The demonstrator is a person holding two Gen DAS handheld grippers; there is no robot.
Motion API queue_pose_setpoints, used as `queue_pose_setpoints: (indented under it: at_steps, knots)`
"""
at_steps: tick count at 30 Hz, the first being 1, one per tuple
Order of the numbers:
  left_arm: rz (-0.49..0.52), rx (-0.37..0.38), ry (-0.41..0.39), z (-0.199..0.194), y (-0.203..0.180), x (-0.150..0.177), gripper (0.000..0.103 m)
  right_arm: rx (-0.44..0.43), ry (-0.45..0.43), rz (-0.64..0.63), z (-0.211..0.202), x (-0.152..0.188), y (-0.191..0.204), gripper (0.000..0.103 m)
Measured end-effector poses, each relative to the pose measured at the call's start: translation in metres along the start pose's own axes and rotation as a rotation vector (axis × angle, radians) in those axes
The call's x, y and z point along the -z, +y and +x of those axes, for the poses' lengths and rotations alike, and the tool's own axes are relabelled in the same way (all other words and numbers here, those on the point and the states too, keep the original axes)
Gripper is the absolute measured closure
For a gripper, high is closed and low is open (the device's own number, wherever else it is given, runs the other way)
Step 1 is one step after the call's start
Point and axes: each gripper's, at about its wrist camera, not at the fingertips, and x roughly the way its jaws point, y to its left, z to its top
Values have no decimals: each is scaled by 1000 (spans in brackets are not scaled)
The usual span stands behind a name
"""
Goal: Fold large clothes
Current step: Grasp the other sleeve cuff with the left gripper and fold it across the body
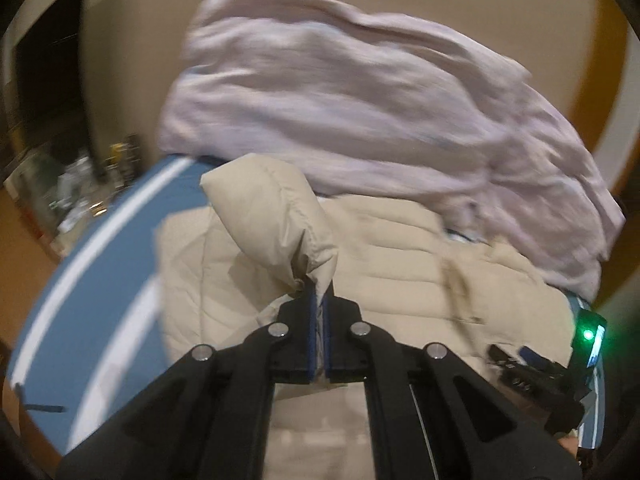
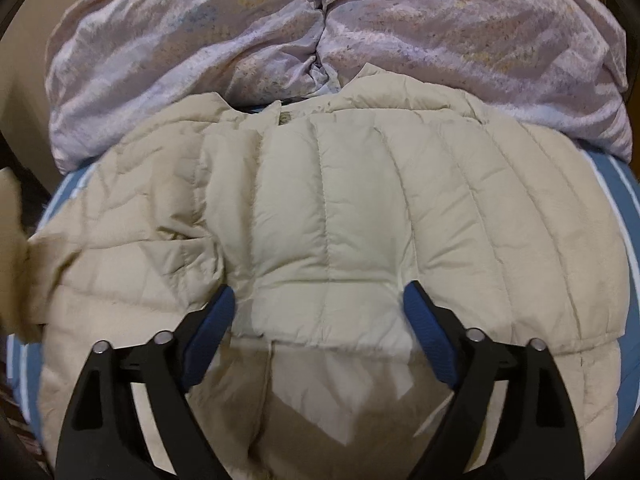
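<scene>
A beige quilted puffer jacket lies spread on a blue bed sheet with white stripes. My left gripper is shut on a lifted fold of the jacket, which stands up above the rest of the jacket. My right gripper is open, its blue pads either side of a folded quilted panel, just above the jacket. The other gripper shows at the right edge of the left wrist view with a green light.
A crumpled lilac duvet lies just behind the jacket, also in the left wrist view. The blue striped sheet shows left of the jacket. Cluttered items and a dark doorway lie beyond the bed's left edge.
</scene>
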Motion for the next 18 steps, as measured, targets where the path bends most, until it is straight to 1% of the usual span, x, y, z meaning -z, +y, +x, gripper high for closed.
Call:
queue_pose_setpoints:
  at_steps: [5,9,14,18]
  knots:
    - [62,99,33,14,-66,6,100,-10,-12,28,-22,4,-20,10]
    - [86,177,76,28,-114,10,100,11,-34,55,-36,8,-42,10]
    - [111,277,108,35,-160,18,100,62,-72,77,-48,14,-66,10]
    - [128,315,148,46,-186,26,100,91,-89,89,-52,19,-81,10]
